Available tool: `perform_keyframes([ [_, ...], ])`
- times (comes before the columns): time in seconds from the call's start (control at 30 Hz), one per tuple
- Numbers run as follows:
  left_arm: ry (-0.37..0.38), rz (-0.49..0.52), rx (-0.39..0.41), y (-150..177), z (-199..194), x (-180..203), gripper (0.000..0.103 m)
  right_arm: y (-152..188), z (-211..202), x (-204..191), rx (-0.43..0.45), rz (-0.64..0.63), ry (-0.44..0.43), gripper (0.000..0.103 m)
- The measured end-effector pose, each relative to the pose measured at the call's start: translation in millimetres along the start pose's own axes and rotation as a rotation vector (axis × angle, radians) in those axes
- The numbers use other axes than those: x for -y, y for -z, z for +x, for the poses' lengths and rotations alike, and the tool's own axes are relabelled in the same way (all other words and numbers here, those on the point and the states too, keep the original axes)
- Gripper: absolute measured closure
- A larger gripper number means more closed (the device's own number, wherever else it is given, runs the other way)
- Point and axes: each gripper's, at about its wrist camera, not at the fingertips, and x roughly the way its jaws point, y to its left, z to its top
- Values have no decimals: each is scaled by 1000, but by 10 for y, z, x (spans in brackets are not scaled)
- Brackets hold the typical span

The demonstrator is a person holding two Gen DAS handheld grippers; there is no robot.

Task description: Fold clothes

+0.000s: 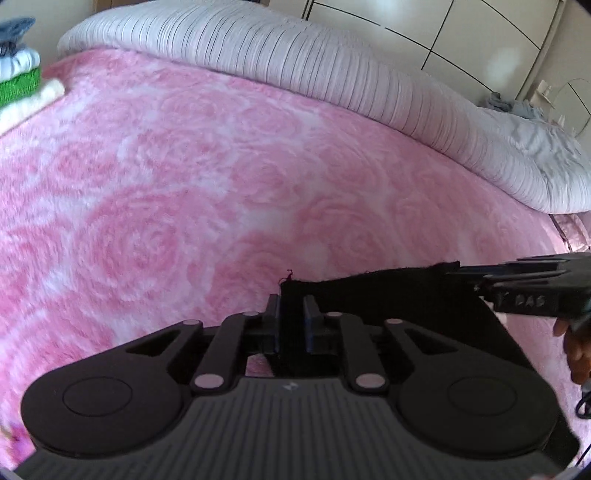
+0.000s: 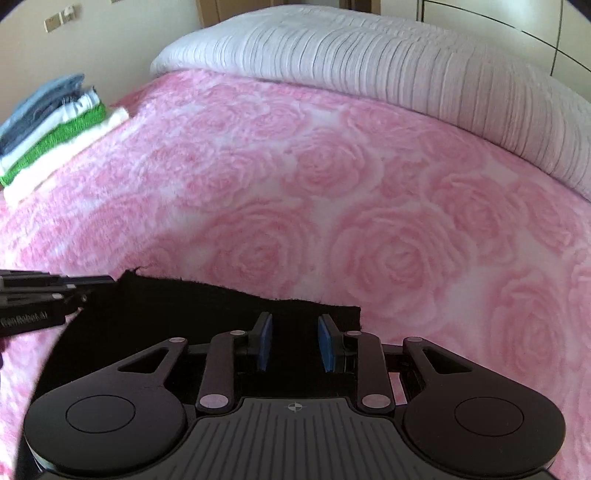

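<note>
A black cloth (image 1: 388, 295) is held stretched between both grippers above the pink rose blanket (image 1: 184, 184). My left gripper (image 1: 291, 321) is shut on the cloth's left top corner. In the right wrist view the same cloth (image 2: 192, 306) runs leftward from my right gripper (image 2: 294, 343), whose blue pads (image 2: 265, 341) stand a little apart with the cloth's right corner between them. The right gripper shows at the right edge of the left wrist view (image 1: 532, 288), and the left gripper shows at the left edge of the right wrist view (image 2: 40, 299).
A stack of folded clothes (image 2: 55, 129), blue, white, green and cream, lies at the bed's far left; it also shows in the left wrist view (image 1: 22, 85). A white ribbed duvet (image 2: 369, 62) is rolled up across the far side. Wardrobe doors (image 1: 443, 33) stand behind.
</note>
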Motion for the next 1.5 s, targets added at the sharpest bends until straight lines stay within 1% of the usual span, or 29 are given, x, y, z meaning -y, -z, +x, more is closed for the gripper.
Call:
perform_keyframes([
  [0.03, 4, -27, 7, -25, -67, -10, 90, 2, -93, 38, 4, 34, 2, 76],
  [0.13, -6, -92, 15, -61, -363, 5, 94, 73, -472, 142, 29, 136, 8, 76],
  [0.2, 12, -112, -7, -36, -576, 70, 94, 187, -761, 176, 41, 176, 4, 76],
  [0.3, 54, -118, -55, 87, -849, 218, 94, 410, -1091, 121, -4, 194, -1, 76],
  [0.37, 83, -123, -87, 220, -948, 311, 93, 578, -1257, 54, -29, 195, 1, 76],
  [0.4, 86, -117, -101, 306, -949, 355, 93, 661, -1314, 5, -40, 188, 6, 76],
  [0.43, 74, -105, -124, 398, -906, 385, 93, 743, -1345, -50, -49, 177, 11, 76],
  [0.5, 22, -83, -180, 575, -751, 404, 93, 906, -1231, -149, -88, 157, 15, 76],
  [0.53, -3, -86, -186, 635, -679, 381, 94, 987, -1170, -198, -108, 146, 16, 76],
  [0.6, -28, -98, -165, 665, -611, 336, 89, 1080, -1028, -321, -122, 91, 54, 76],
  [0.63, -41, -90, -168, 657, -595, 339, 86, 1074, -1015, -381, -123, 61, 69, 75],
  [0.67, -51, -85, -170, 649, -588, 346, 86, 1063, -1008, -442, -123, 32, 83, 75],
  [0.7, -60, -85, -170, 638, -612, 363, 86, 1058, -1020, -462, -124, 23, 88, 75],
  [0.77, -83, -71, -146, 606, -788, 462, 92, 1037, -1128, -422, -109, 43, 74, 75],
  [0.83, -102, -50, -116, 586, -996, 583, 92, 1027, -1295, -364, -76, 68, 60, 75],
  [0.9, -95, -66, -121, 625, -1139, 691, 91, 1050, -1417, -367, -51, 50, 51, 75],
  [0.93, -92, -77, -136, 668, -1157, 739, 91, 1061, -1477, -370, -39, 41, 47, 75],
  [0.97, -102, -78, -160, 721, -1122, 776, 91, 1100, -1430, -381, -57, 38, 44, 75],
  [1.03, -150, -73, -214, 845, -983, 823, 91, 1184, -1316, -406, -99, 33, 38, 75],
  [1.07, -173, -79, -223, 885, -922, 821, 88, 1225, -1259, -418, -120, 30, 35, 75],
  [1.13, -211, -103, -254, 884, -826, 803, 83, 1303, -1104, -447, -147, 4, 52, 75],
  [1.17, -208, -134, -268, 847, -839, 796, 84, 1292, -1111, -465, -159, -16, 57, 75],
  [1.23, -214, -157, -271, 752, -982, 846, 87, 1229, -1171, -478, -185, -34, 59, 75],
  [1.27, -223, -141, -266, 721, -1103, 913, 87, 1179, -1219, -470, -202, -29, 56, 75],
  [1.37, -244, -114, -268, 651, -1458, 1109, 86, 1105, -1474, -404, -242, 38, 7, 74],
  [1.4, -248, -114, -272, 644, -1577, 1175, 85, 1101, -1583, -423, -246, 47, 8, 74],
  [1.47, -268, -108, -281, 647, -1800, 1325, 75, 1098, -1804, -468, -253, 61, 15, 66],
  [1.5, -281, -104, -287, 654, -1907, 1404, 73, 1099, -1897, -475, -254, 70, 21, 56],
])
